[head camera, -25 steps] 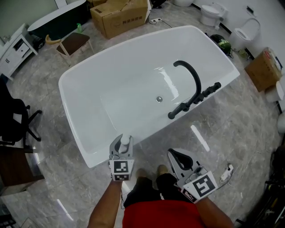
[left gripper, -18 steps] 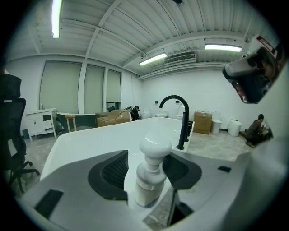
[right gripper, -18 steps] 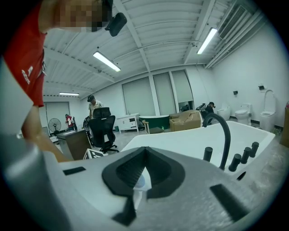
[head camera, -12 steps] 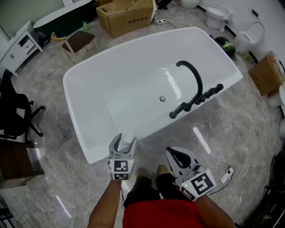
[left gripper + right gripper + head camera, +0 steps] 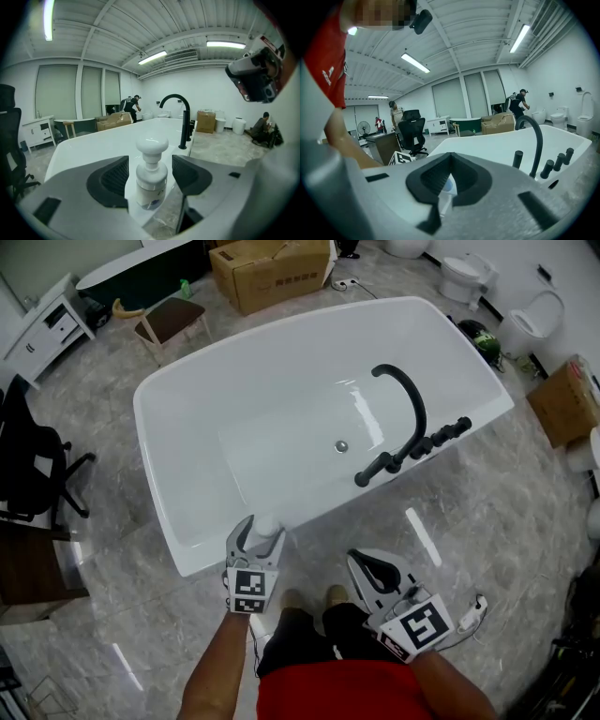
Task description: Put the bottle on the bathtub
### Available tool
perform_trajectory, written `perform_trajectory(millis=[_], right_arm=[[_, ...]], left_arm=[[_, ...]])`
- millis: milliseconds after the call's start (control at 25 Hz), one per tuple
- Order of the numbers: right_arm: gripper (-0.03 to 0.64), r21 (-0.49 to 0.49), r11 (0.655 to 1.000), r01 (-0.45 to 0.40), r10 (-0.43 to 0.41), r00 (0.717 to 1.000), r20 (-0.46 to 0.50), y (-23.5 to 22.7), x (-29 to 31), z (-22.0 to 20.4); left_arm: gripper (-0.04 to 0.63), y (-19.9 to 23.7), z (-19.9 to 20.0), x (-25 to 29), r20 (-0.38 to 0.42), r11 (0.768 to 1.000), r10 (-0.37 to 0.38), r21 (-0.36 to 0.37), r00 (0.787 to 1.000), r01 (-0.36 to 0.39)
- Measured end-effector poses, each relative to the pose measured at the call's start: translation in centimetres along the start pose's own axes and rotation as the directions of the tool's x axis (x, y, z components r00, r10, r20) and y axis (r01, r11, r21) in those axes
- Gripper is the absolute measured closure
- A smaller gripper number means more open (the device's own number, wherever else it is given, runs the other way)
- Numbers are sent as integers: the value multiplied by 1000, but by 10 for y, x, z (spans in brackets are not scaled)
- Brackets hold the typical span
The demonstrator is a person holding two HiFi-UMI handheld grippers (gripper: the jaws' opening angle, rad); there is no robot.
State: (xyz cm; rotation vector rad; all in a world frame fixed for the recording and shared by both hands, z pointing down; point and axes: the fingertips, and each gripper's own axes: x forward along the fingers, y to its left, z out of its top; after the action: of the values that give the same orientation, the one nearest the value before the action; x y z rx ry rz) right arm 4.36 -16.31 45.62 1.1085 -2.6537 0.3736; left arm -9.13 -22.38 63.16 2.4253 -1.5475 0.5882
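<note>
Left gripper (image 5: pixel 256 538): the fingers (image 5: pixel 108 177) are held apart and nothing is clamped. The white pump bottle (image 5: pixel 151 174) is seen upright between them on the near rim of the bathtub (image 5: pixel 178 474), with a narrow gap at each side. These gaps are shown only in the left gripper view; in the head view the bottle is largely hidden. Right gripper (image 5: pixel 377 570): the jaws are pressed together, empty
</note>
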Motion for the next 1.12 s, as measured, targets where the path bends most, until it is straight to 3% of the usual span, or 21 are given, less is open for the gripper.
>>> perform_trajectory(millis=[240, 560, 720, 920, 1120], right_arm=[[612, -1, 1000, -31, 31, 1000, -4, -1, 2, -3], [612, -4, 996, -91, 91, 995, 26, 11, 6, 10], [612, -14, 992, -126, 126, 991, 49, 20, -2, 18], [612, -19, 987, -157, 158, 982, 104, 31, -16, 37], [612, -28, 982, -186, 189, 969, 158, 43, -31, 54]], left_arm=[[328, -3, 6, -18, 23, 999, 31, -15, 999, -31], [330, -20, 58, -77, 132, 997, 71, -43, 989, -66], [333, -39, 104, -112, 183, 996, 47, -82, 982, -32], [440, -58, 154, -149, 254, 995, 41, -103, 966, -15], [565, -68, 179, -171, 276, 995, 58, -95, 959, -32]])
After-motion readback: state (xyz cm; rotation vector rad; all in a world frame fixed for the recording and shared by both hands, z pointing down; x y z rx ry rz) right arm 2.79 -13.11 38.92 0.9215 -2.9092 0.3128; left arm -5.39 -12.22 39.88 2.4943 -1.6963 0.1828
